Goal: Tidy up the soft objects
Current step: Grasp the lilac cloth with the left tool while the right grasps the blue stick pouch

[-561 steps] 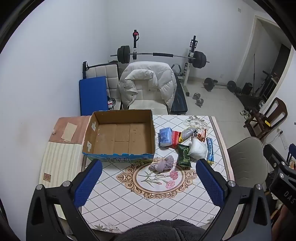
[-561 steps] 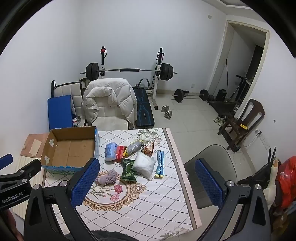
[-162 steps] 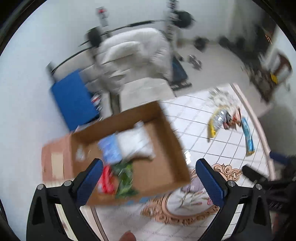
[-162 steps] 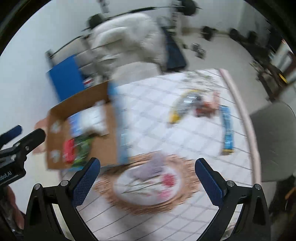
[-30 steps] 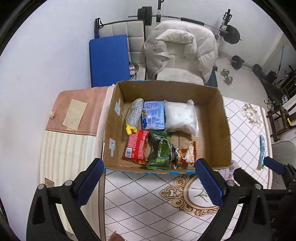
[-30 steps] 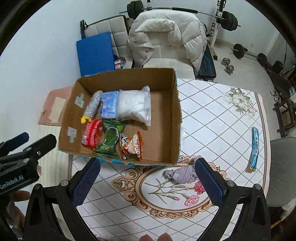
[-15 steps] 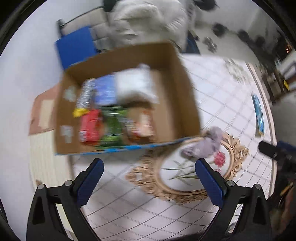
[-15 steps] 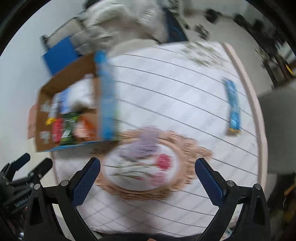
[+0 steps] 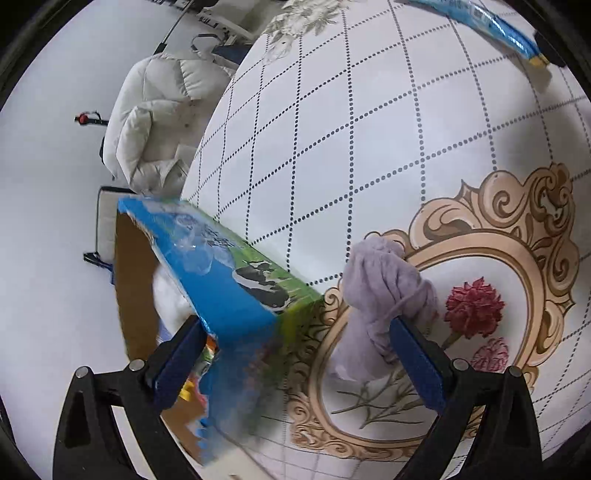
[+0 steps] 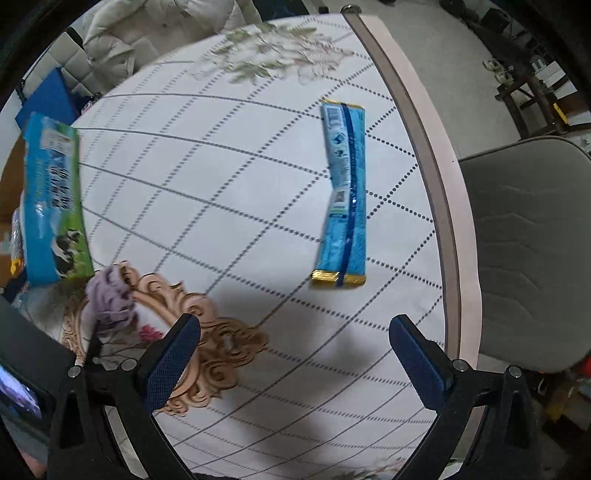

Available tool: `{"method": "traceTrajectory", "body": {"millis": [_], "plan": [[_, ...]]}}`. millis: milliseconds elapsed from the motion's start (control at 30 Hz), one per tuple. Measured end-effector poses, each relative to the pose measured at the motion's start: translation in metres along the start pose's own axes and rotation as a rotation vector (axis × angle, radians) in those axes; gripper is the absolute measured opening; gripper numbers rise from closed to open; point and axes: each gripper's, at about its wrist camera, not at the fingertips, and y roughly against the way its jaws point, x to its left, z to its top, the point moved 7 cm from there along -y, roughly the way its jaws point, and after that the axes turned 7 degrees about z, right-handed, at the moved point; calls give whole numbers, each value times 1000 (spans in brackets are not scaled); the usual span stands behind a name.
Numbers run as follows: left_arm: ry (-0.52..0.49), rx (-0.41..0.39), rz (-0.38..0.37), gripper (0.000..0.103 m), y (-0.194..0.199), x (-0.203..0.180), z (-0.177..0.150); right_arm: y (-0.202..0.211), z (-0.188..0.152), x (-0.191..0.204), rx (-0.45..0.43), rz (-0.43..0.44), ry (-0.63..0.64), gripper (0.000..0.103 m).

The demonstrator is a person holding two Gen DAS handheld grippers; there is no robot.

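A crumpled lilac cloth (image 9: 384, 295) lies on the table's floral medallion, beside the corner of the cardboard box (image 9: 229, 284) with blue-green printed sides. My left gripper (image 9: 295, 354) is open and low over the table; its right finger (image 9: 413, 358) touches the cloth, its left finger is over the box. The cloth (image 10: 110, 295) and box (image 10: 51, 199) also show in the right wrist view. A long blue snack packet (image 10: 343, 199) lies near the table's right edge. My right gripper (image 10: 295, 354) is open and empty, just short of the packet.
Packets lie inside the box, mostly hidden. A grey chair (image 10: 524, 251) stands by the table's right edge (image 10: 443, 206). A white jacket (image 9: 155, 118) hangs on a chair beyond the table. The blue packet also shows at the top right of the left wrist view (image 9: 480, 22).
Both grippers have dropped close to the table. The left one has come down at the cloth and box corner. The right one has swung toward the blue packet.
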Motion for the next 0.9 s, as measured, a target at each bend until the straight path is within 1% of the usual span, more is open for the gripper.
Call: {"method": "traceTrajectory", "body": {"millis": [67,133,233,267,367,467,500,533,567,600,633,667,700,733,767,800,833,867,900], "plan": [[-23,-20,24,102,10,2,-2,-7,5,-8,14,3,-5,103],[-44,-42,71,102,18,1,-4,-10,8,-10,19,13,0,103],[-76,-68,78,102,24,-12,-5,-13,12,-12,23,21,14,103],[-89,-59,63,102,20,-16,-5,-16,14,-13,28,21,17,103],[-111,4,2,102,0,-33,-3,-22,21,-17,39,17,26,103],[-111,111,-111,101,-28,-50,-8,-29,32,-23,47,12,25,103],[-97,141,-154,102,-35,-54,-9,-32,37,-25,51,15,19,103],[-61,158,-193,101,-38,-52,-8,-35,42,-27,56,18,10,103],[-33,166,-226,95,-38,-49,-6,-41,48,-29,63,20,-3,103],[13,187,-285,87,-39,-46,-2,-45,53,-31,69,22,-16,103],[46,210,-328,84,-39,-44,0,-51,58,-34,75,24,-32,103],[84,235,-370,77,-40,-41,2,-58,64,-36,83,23,-52,103],[127,260,-416,69,-40,-38,4,-62,69,-38,88,19,-66,102],[166,279,-450,65,-39,-36,5,-69,74,-39,100,12,-82,99],[189,291,-473,57,-39,-34,5,-74,76,-41,113,9,-96,92],[232,311,-518,46,-37,-33,5,-78,77,-40,127,7,-107,89],[259,322,-546,40,-36,-33,4,-77,79,-38,118,-17,-102,86],[295,338,-577,38,-36,-32,3,-76,81,-35,107,-34,-86,75],[337,353,-595,38,-36,-30,1,-73,82,-29,93,-48,-57,68]]}}
